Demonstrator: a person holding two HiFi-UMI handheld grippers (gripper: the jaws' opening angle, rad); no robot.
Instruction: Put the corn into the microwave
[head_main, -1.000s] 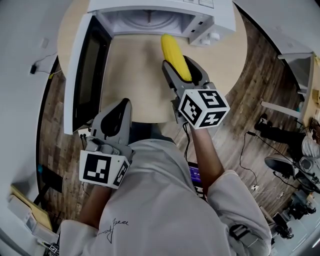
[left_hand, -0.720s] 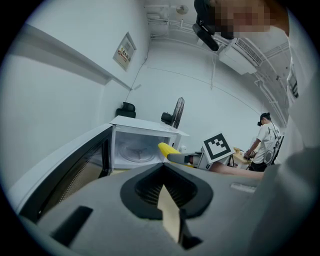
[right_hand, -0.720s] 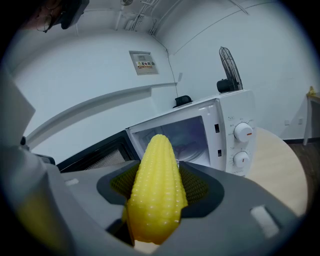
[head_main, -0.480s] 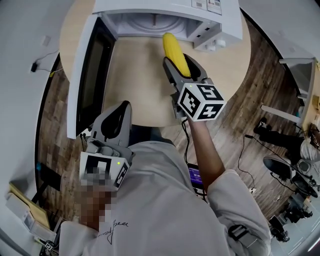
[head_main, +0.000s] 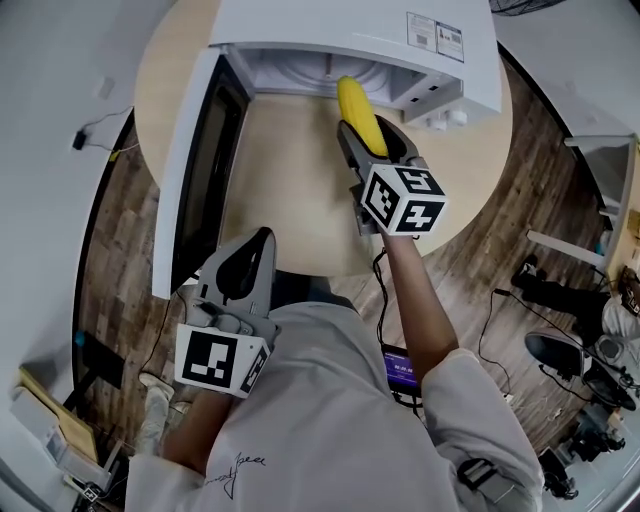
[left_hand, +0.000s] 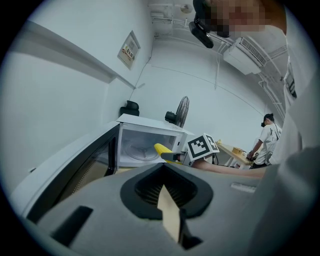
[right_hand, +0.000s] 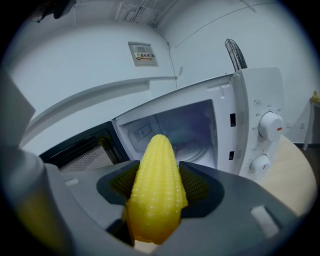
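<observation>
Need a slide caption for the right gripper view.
Right gripper clamps a yellow corn cob, aimed into the open microwave.

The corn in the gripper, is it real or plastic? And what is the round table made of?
The corn looks like plastic or rubber: even bright yellow, a waxy shine, very regular kernels, though I can't be sure. The table looks like light wood or wood-look laminate: pale tan, smooth and matt, no clear grain.
</observation>
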